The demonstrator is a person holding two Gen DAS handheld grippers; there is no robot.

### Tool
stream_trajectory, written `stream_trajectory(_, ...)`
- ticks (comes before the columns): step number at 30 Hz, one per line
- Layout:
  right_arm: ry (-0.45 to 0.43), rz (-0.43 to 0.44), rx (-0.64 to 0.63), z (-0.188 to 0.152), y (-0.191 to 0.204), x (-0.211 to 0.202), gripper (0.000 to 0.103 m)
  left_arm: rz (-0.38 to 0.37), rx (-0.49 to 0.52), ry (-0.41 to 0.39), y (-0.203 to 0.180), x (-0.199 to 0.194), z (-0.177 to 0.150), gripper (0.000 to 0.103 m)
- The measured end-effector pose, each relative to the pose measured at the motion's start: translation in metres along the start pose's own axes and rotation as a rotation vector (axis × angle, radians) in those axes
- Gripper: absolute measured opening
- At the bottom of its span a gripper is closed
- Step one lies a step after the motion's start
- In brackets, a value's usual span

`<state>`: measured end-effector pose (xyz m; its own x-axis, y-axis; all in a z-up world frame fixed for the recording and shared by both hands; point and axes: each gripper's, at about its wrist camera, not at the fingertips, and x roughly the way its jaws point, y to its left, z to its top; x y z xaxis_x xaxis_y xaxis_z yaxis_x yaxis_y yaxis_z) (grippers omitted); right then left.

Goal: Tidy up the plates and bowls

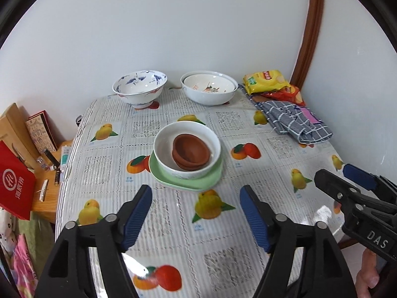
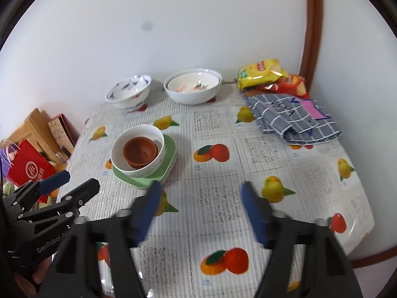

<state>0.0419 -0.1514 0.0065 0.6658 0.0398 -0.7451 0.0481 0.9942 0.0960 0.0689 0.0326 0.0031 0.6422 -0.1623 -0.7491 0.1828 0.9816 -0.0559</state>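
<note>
2 brown dishes (image 1: 191, 152) sit nested inside a white bowl (image 1: 186, 149), which rests on green plates (image 1: 188, 178) mid-table (image 1: 248, 129). At 11 o'clock from that stack stands a blue-patterned bowl (image 1: 139, 88); at 1 o'clock, a big bowl (image 1: 210, 90) holding another. Snack bags (image 1: 269, 82) and a checked cloth (image 1: 295, 121) lie at 2 o'clock. At 6 o'clock, the left gripper (image 1: 196, 218) has its jaws spread, nothing between them. The right gripper (image 2: 201, 213), at 4 o'clock, is likewise spread and empty.

Bright, even daylight. Glare patches on the glossy fruit-print plastic tablecloth (image 1: 322, 212) near edge. Right view slightly motion-blurred. Fisheye curvature, dark corner vignetting.
</note>
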Motion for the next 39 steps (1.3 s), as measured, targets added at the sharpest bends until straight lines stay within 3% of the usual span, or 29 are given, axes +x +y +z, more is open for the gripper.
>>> stream_trajectory(7,-0.060,-0.091,-0.011,-0.023,-0.011,-0.040,0.085,0.007,0.011,-0.059,-0.019,-0.037,-0.019,0.097)
stream_trajectory(10,-0.076,-0.092,0.002,-0.036,-0.017,-0.055,0.087,0.021,0.029,-0.080,-0.028,-0.049,-0.026,0.101)
stream_trajectory(19,-0.092,-0.105,0.030,-0.058,-0.029,-0.079,0.091,0.024,0.019,-0.096,-0.036,-0.069,-0.041,0.102)
stream_trajectory(39,-0.122,-0.107,0.031,-0.065,-0.030,-0.094,0.091,0.031,0.015,-0.110,-0.036,-0.077,-0.043,0.102)
